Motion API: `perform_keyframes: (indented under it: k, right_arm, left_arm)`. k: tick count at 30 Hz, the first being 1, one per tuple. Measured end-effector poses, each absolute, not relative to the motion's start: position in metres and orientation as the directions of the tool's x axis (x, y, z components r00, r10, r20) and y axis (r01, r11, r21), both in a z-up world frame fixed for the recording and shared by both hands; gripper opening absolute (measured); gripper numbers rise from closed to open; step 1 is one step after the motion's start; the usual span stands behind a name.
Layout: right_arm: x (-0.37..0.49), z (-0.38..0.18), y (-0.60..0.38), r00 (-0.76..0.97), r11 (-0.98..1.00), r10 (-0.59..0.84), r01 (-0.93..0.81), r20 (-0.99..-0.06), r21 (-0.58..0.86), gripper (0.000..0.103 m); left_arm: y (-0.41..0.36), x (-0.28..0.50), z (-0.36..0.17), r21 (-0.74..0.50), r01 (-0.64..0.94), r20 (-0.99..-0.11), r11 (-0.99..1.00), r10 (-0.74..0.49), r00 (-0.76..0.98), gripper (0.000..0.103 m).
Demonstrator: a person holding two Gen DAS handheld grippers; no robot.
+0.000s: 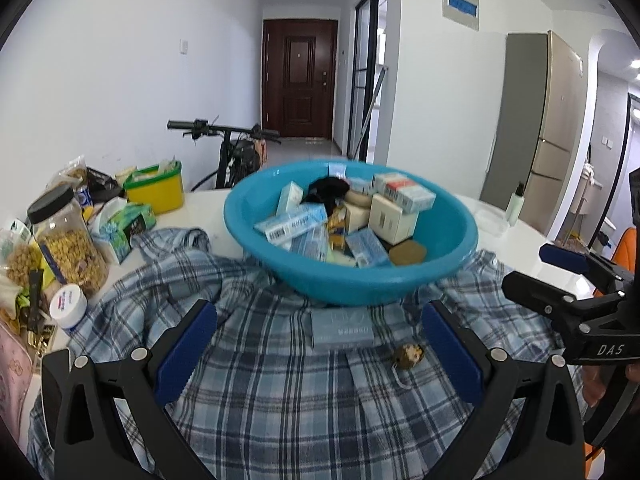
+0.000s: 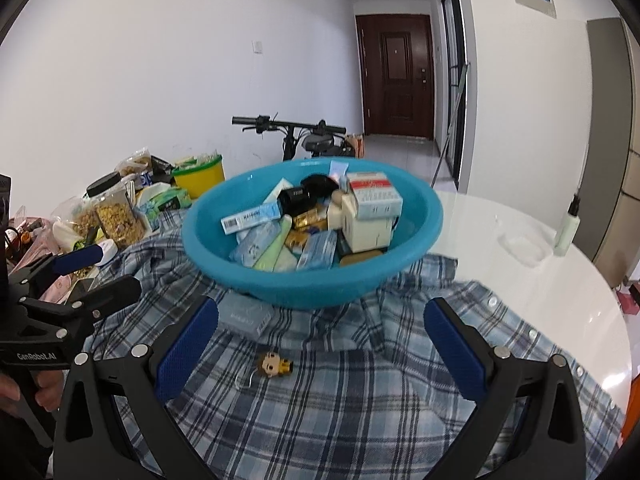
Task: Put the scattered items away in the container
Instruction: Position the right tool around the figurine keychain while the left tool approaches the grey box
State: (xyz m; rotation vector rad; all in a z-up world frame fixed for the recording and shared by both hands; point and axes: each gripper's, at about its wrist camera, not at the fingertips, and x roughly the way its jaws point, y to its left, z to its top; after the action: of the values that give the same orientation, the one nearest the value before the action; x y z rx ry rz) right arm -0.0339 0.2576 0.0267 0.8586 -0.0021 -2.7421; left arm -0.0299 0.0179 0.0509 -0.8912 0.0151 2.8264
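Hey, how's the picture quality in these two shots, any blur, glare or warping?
Left wrist view: the blue basin and the boxes inside look motion-smeared, and the fisheye bends the walls. Right wrist view: sharper overall, slight smear on the basin, bright window glare washing over the white table, same curved edges and dark corners.

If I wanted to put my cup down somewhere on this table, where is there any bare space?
The white table is bare right of the blue basin, up to a clear tray and a bottle. Left of the basin it is crowded with a nut jar, a yellow tub and packets.
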Motion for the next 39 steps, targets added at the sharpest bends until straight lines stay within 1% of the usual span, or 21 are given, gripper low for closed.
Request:
perform_keyframes:
  k: [6,16,20,29,38,39]
  right_arm:
    - [-0.034,0.013,0.261,-0.768,-0.965,-0.254,0.241,-0.588,0.101,0.103]
    - [-0.035,-0.007,0.256,-0.728,-0.96,-0.27,0.255,-0.63,0.117,0.102]
    - [-0.037,-0.014,0.25,-0.713,-0.958,-0.271,0.264,-0.646,0.111,0.103]
    - [-0.046,-0.028,0.234,-0.681,-0.949,-0.286,0.298,-0.674,0.101,0.103]
    - [-0.056,-0.046,0.216,-0.646,-0.935,-0.292,0.347,-0.705,0.07,0.102]
    - [-0.057,-0.047,0.214,-0.645,-0.934,-0.292,0.35,-0.706,0.067,0.101]
  left_arm:
    - [0.016,-0.03,0.027,-0.057,-0.169,-0.62,-0.984,0.168,-0.766,0.103]
    - [0.012,-0.031,0.0,-0.076,-0.153,-0.678,-0.985,0.164,-0.717,0.103]
    - [0.012,-0.03,-0.005,-0.044,-0.145,-0.683,-0.988,0.136,-0.717,0.103]
    - [0.002,-0.036,-0.011,-0.081,-0.125,-0.694,-0.989,0.146,-0.705,0.103]
    - [0.001,-0.041,-0.021,-0.088,-0.126,-0.71,-0.988,0.151,-0.688,0.103]
    - [0.0,-0.042,-0.022,-0.091,-0.124,-0.711,-0.988,0.152,-0.687,0.103]
